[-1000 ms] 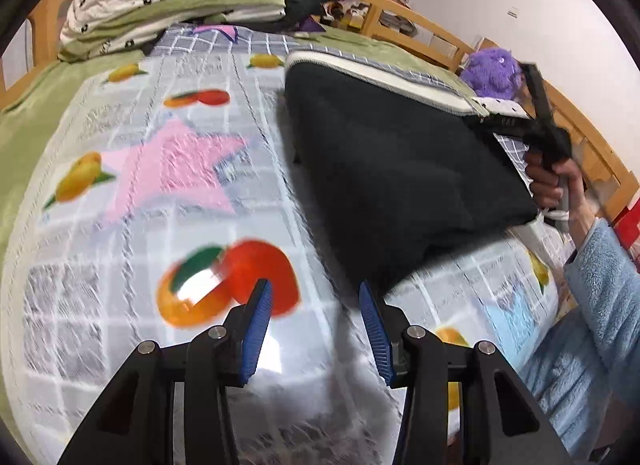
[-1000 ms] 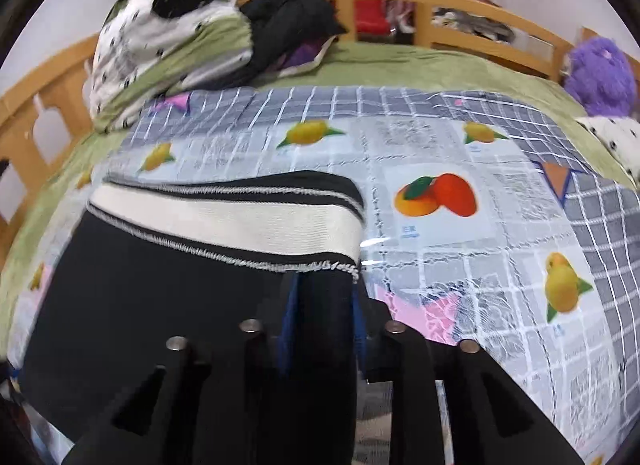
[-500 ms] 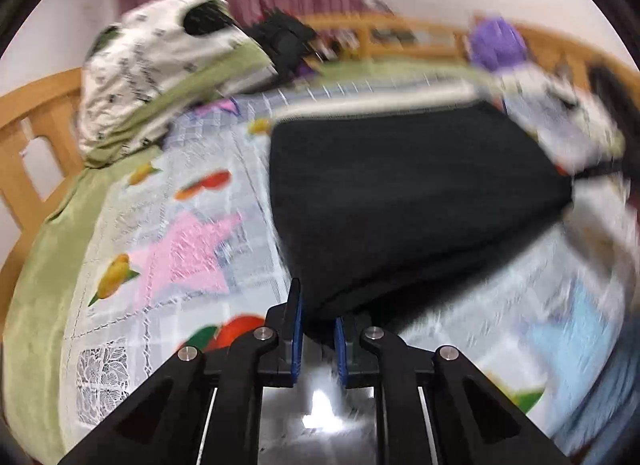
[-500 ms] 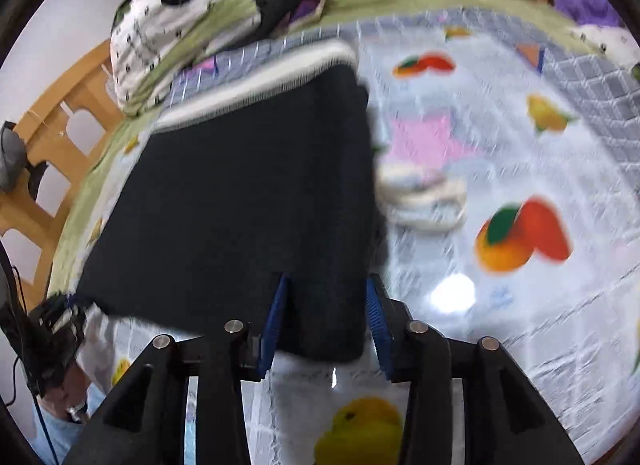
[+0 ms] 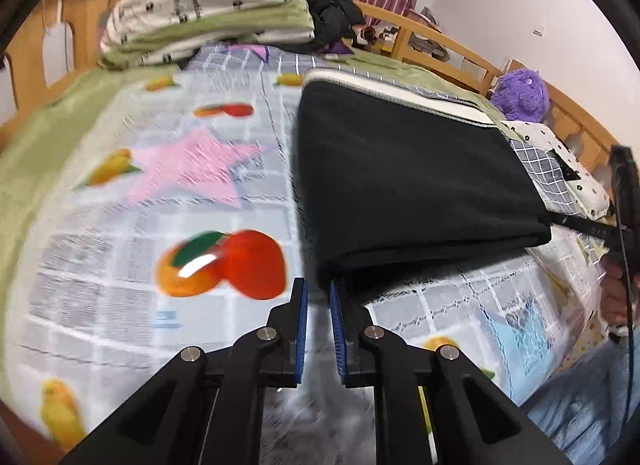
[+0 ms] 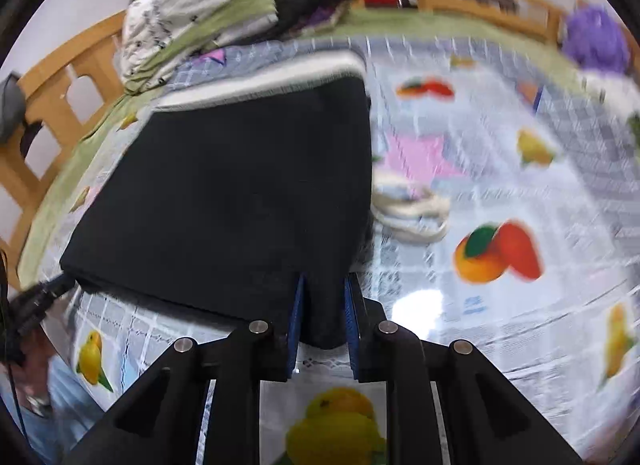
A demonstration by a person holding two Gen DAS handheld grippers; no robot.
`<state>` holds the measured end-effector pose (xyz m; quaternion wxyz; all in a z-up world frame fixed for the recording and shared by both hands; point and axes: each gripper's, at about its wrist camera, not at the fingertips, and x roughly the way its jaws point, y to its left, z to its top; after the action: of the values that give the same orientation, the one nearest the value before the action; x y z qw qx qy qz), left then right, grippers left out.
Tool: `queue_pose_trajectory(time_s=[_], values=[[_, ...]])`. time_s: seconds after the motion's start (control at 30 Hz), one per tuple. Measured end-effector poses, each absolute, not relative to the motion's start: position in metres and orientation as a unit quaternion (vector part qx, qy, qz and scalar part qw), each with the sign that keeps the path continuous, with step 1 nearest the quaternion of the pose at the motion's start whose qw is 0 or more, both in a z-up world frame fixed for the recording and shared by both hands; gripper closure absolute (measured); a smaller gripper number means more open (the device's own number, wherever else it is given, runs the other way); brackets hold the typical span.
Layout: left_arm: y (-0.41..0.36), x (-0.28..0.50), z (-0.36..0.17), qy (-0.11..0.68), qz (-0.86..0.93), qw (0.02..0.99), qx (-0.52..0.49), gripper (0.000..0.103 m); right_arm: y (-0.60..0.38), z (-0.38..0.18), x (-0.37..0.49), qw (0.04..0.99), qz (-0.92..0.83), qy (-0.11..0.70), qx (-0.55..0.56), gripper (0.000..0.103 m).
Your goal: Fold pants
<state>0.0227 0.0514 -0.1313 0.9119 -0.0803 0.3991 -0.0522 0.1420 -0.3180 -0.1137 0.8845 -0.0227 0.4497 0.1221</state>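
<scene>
Our left claw [image 5: 318, 325] looks nearly closed just off the pants' [image 5: 400, 185] near-left corner, seemingly gripping nothing; the pants lie folded on the bed [image 5: 120, 225]. Our right claw [image 6: 323, 319] clamps their near-right corner, so pulling could skew the fold.

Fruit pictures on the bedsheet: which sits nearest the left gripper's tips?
The orange-and-red fruit picture, just beside the left gripper; yellow ones lie farther off.

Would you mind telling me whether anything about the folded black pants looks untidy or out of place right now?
One thing: in the right wrist view a pale drawstring spills out from the right edge of the folded black pants and lies loose on the fruit-print sheet. Otherwise the fold looks square, its white waistband at the far end.
</scene>
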Motion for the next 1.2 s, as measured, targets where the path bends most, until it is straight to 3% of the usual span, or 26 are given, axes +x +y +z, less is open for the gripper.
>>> queue_pose_trajectory(time_s=[0.07, 0.13, 0.23, 0.5, 0.8, 1.0, 1.2], values=[[0.049, 0.02, -0.119, 0.383, -0.052, 0.92, -0.069, 0.077, -0.314, -0.097, 0.131, 0.901, 0.132, 0.413, -0.029, 0.084], [0.044, 0.026, -0.103, 0.365, -0.073, 0.925, -0.074, 0.077, -0.306, -0.088, 0.127, 0.912, 0.147, 0.382, -0.031, 0.078], [0.031, 0.053, -0.087, 0.347, -0.095, 0.93, -0.075, 0.074, -0.291, -0.086, 0.133, 0.92, 0.159, 0.356, -0.043, 0.076], [0.005, 0.085, -0.141, 0.38, -0.091, 0.92, -0.039, 0.074, -0.289, -0.134, 0.153, 0.904, 0.147, 0.396, -0.063, 0.078], [0.024, 0.066, -0.126, 0.391, -0.11, 0.91, -0.079, 0.073, -0.297, -0.109, 0.146, 0.906, 0.164, 0.387, -0.054, 0.078], [0.015, 0.126, -0.091, 0.37, -0.112, 0.921, -0.055, 0.073, -0.292, -0.074, 0.195, 0.93, 0.138, 0.337, -0.052, 0.074], [-0.007, 0.217, -0.077, 0.359, -0.116, 0.924, -0.062, 0.073, -0.254, -0.083, 0.262, 0.926, 0.134, 0.335, -0.109, 0.074]])
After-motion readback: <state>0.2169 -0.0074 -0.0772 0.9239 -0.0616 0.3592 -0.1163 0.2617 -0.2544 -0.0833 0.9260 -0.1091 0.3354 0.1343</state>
